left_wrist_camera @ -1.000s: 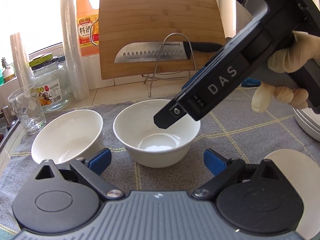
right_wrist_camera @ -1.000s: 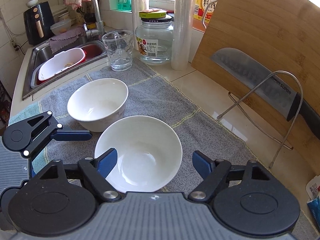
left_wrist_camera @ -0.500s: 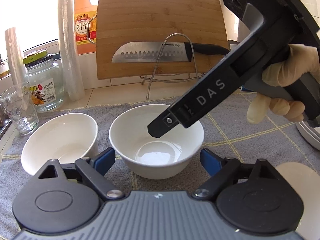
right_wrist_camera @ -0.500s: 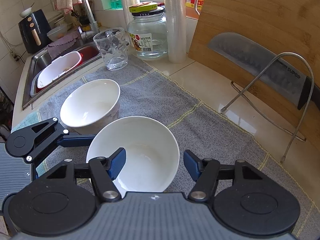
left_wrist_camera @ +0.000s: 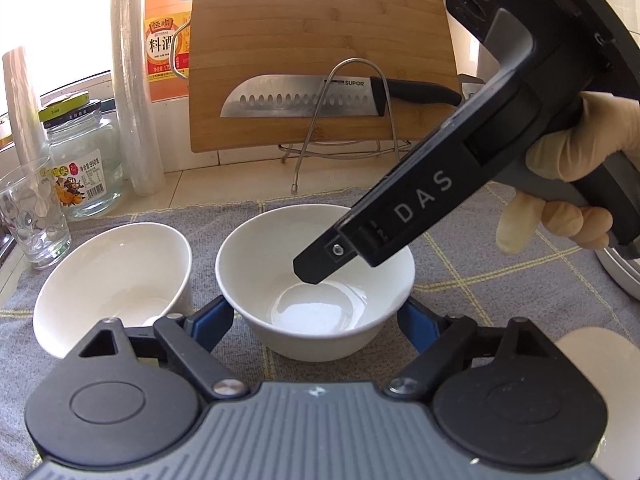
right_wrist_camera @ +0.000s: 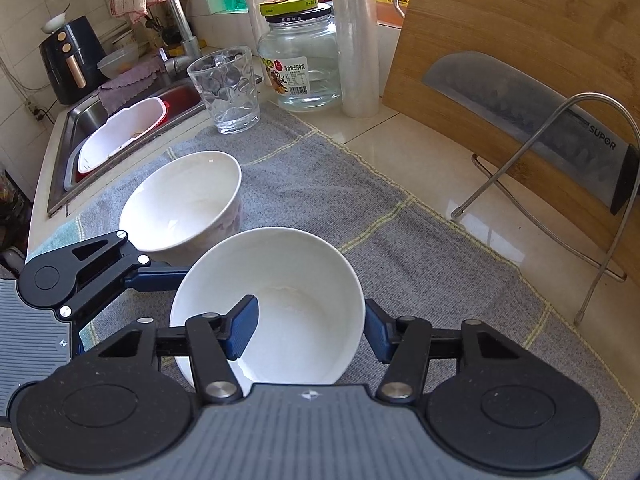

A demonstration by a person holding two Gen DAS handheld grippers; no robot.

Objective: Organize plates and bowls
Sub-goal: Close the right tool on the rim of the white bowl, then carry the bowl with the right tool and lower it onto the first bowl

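Two white bowls stand on a grey cloth. The near bowl (left_wrist_camera: 316,280) (right_wrist_camera: 280,300) sits between the open fingers of my left gripper (left_wrist_camera: 316,320). My right gripper (right_wrist_camera: 308,332) straddles the same bowl's near rim, one finger (right_wrist_camera: 240,330) inside and one (right_wrist_camera: 376,334) outside, not visibly pinching. It shows from the side in the left wrist view (left_wrist_camera: 400,220). The second bowl (left_wrist_camera: 112,284) (right_wrist_camera: 184,200) stands just left of the first. A white plate edge (left_wrist_camera: 600,360) lies at the right.
A cutting board (left_wrist_camera: 320,56) with a knife (left_wrist_camera: 320,98) on a wire stand (right_wrist_camera: 560,184) leans at the back. A glass (right_wrist_camera: 226,88), a jar (right_wrist_camera: 300,60) and film rolls (right_wrist_camera: 356,40) stand behind the cloth. A sink (right_wrist_camera: 120,136) lies far left.
Both grippers have moved closer to the near bowl. The right gripper's fingers have narrowed and now straddle the bowl's rim. The bowls have not moved.
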